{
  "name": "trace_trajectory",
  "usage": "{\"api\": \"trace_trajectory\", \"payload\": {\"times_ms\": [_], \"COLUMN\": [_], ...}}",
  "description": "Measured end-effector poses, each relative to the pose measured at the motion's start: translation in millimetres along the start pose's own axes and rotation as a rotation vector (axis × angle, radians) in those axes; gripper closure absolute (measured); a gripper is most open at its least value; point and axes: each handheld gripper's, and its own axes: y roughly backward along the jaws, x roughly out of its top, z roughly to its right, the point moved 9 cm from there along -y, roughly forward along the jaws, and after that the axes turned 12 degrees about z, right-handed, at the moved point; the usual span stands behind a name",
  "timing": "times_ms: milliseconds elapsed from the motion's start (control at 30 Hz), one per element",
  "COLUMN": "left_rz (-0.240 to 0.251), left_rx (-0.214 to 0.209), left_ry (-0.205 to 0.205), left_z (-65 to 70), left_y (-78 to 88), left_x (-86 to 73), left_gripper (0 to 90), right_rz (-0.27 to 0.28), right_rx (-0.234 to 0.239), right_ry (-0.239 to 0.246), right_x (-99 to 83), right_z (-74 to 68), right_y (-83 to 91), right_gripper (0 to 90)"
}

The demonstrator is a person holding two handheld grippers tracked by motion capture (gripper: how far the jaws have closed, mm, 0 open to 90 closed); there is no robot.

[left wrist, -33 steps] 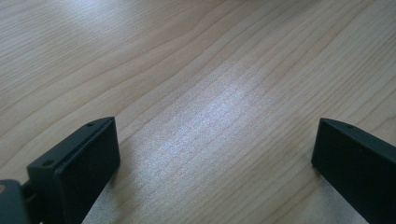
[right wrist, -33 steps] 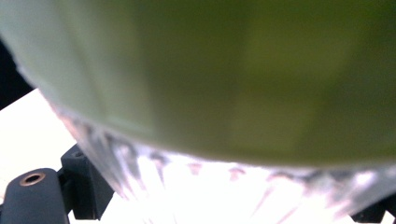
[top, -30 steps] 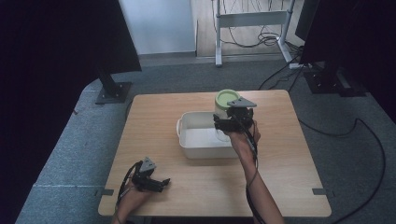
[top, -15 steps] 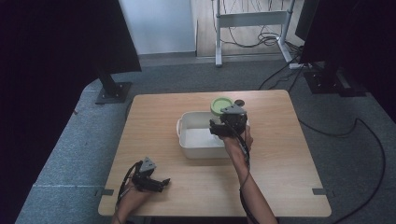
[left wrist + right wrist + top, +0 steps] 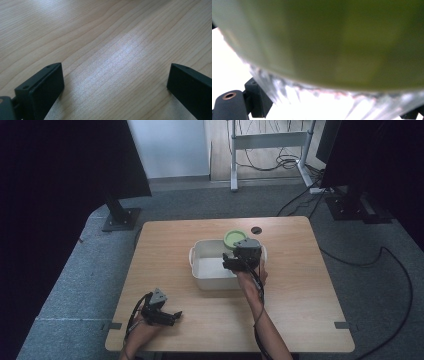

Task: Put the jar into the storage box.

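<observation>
A round container with a pale green top (image 5: pixel 233 238) hangs over the back right corner of a white plastic tub (image 5: pixel 214 282) in the high view. My right gripper (image 5: pixel 235 251) is shut on it from the near side. In the right gripper view the container (image 5: pixel 342 40) is a blurred green mass with a clear ribbed edge below it, between the black jaws of the right gripper (image 5: pixel 322 107). My left gripper (image 5: pixel 172 317) rests open on the table near its front left edge. The left gripper (image 5: pixel 115 82) has only bare wood between its jaws.
The wooden table (image 5: pixel 300 285) has a small round hole (image 5: pixel 256 230) near its back edge. Dark screens on stands stand behind the table at left and right, with cables on the grey floor.
My right gripper has carried the green container left and nearer, from the tub's back right side to over the tub's corner. The left gripper has stayed put.
</observation>
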Motion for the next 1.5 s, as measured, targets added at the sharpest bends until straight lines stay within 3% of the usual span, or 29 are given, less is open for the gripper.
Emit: {"api": "trace_trajectory", "payload": {"times_ms": [300,567,867,1000,1500], "left_rz": [0.001,0.000,0.000,0.001,0.000], "left_rx": [0.000,0.000,0.000,0.001,0.000], "left_ry": [0.001,0.001,0.000,0.001,0.000], "left_z": [0.0,0.1,0.1,0.1,0.1], "left_y": [0.0,-0.1,0.0,-0.1,-0.1], "left_x": [0.0,0.0,0.0,0.0,0.0], "left_gripper": [0.9,0.9,0.9,0.9,0.9], "right_rz": [-0.010,0.008,-0.011,-0.008,0.022], "right_rx": [-0.001,0.012,0.019,0.012,0.072], "right_ry": [-0.004,-0.036,-0.009,0.022,-0.003], "right_x": [-11.1,-13.7,-13.8,-12.0,-8.5], "right_z": [1.1,5.8,5.6,7.0,8.2], "right_y": [-3.9,-2.3,-3.5,-3.8,8.2], "right_gripper": [10.5,10.3,8.8,2.3,2.0]}}
